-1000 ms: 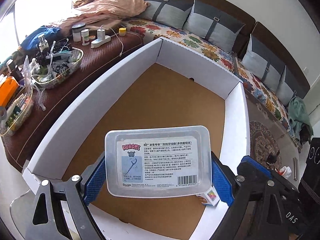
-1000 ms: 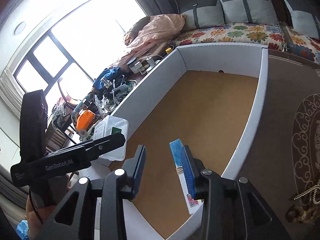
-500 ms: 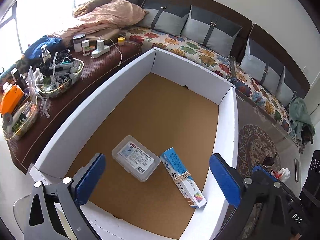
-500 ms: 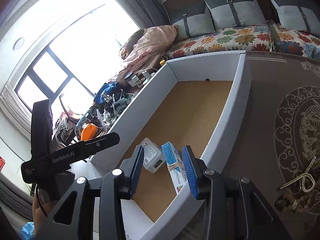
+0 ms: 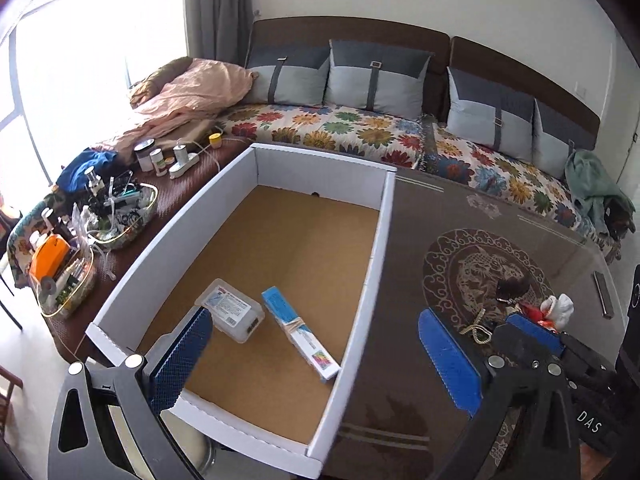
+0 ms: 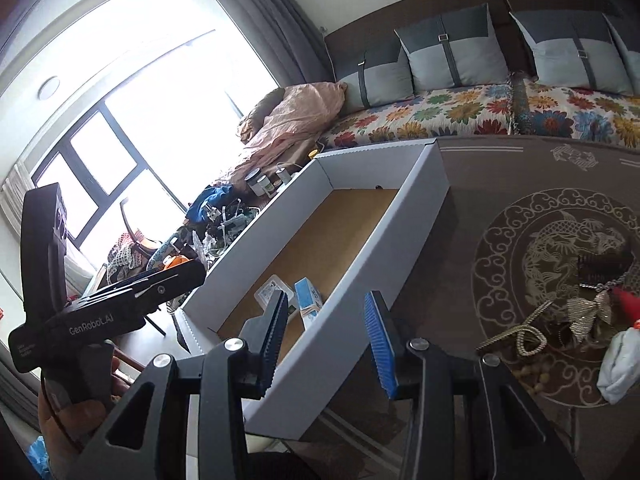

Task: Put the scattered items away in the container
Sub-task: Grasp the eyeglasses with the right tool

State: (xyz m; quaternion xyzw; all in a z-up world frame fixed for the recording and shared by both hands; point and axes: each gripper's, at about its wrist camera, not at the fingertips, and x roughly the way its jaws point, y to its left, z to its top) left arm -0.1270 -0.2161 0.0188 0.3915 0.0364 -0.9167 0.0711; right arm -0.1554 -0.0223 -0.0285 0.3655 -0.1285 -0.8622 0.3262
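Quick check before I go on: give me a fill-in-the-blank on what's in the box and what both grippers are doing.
1. The box holds ____ items.
2. The clear case lies to the ____ of the blue carton in the left wrist view.
3. The left gripper holds ____.
4. The right gripper's jaws stand ____.

Missing words: two; left; nothing; open

A floral-covered sofa (image 5: pixel 360 132) with grey cushions (image 5: pixel 376 76) lines the white wall beside a bright window (image 6: pixel 132 132).
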